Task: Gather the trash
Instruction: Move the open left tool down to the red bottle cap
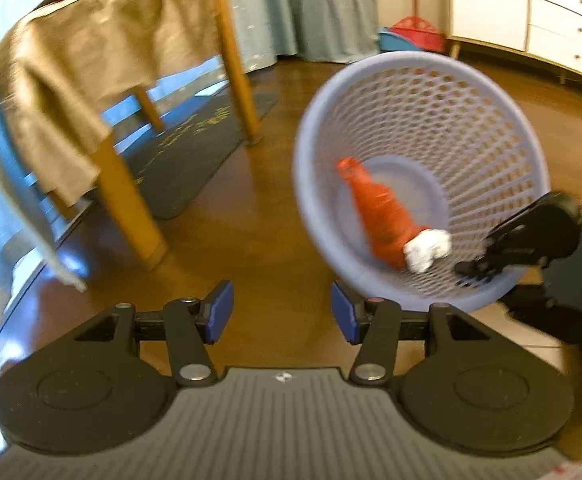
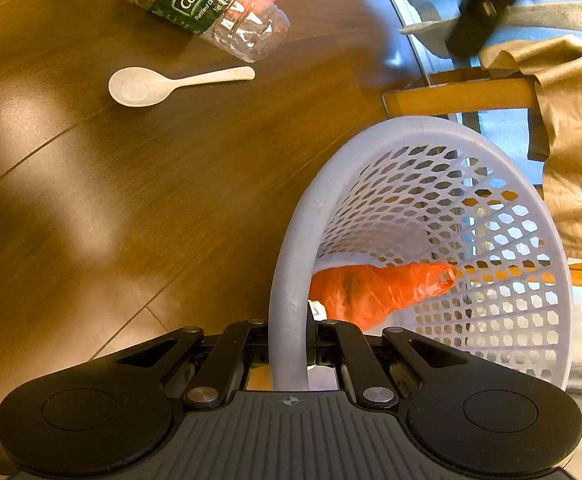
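On the tabletop [image 2: 139, 184] the bottle [image 2: 195, 4] and spoon [image 2: 147, 86] lie uncollected, well left of the basket [image 2: 291, 272]. The left gripper [image 1: 282, 314] is empty, fingers apart. The right gripper [image 2: 291, 344] is clamped on the basket rim; an orange bag [image 2: 371, 290] lies inside. Best keep the basket tilted and steady, mouth just beside the trash, so the free gripper can drop pieces in.
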`<state>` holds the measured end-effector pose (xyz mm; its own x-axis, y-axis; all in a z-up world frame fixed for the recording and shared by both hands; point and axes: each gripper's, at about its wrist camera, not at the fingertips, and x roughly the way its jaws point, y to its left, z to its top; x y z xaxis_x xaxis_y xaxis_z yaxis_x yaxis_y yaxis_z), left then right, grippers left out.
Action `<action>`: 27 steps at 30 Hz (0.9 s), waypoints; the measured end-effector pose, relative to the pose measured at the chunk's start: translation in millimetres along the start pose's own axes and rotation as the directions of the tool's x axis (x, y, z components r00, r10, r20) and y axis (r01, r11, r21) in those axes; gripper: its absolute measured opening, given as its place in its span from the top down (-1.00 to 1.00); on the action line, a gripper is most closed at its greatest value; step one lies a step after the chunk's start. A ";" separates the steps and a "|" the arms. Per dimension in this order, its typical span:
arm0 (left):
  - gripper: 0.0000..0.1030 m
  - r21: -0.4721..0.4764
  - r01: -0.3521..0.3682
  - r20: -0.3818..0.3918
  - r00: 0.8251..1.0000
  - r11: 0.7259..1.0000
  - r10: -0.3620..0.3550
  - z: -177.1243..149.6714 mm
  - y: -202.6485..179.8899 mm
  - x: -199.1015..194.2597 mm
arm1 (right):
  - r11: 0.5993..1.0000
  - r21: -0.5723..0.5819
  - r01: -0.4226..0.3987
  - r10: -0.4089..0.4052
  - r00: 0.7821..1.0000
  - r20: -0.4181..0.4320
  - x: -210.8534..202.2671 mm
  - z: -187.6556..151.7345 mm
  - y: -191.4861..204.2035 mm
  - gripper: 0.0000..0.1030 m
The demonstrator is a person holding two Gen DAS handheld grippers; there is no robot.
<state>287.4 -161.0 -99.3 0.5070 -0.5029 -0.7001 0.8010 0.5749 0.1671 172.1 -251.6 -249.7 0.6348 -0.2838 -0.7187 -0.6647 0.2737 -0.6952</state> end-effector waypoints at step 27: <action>-0.07 -0.093 -0.069 -0.254 0.966 0.993 0.044 -142.7 70.0 -70.1 | 1.000 -0.008 -0.010 0.010 1.000 -0.001 -0.2 10.3 1.9 0.97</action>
<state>262.5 6.7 -137.6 0.4438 -0.2970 -0.8454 0.7309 0.6658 0.1498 174.8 -241.5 -251.1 0.6275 -0.2819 -0.7258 -0.6742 0.2695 -0.6876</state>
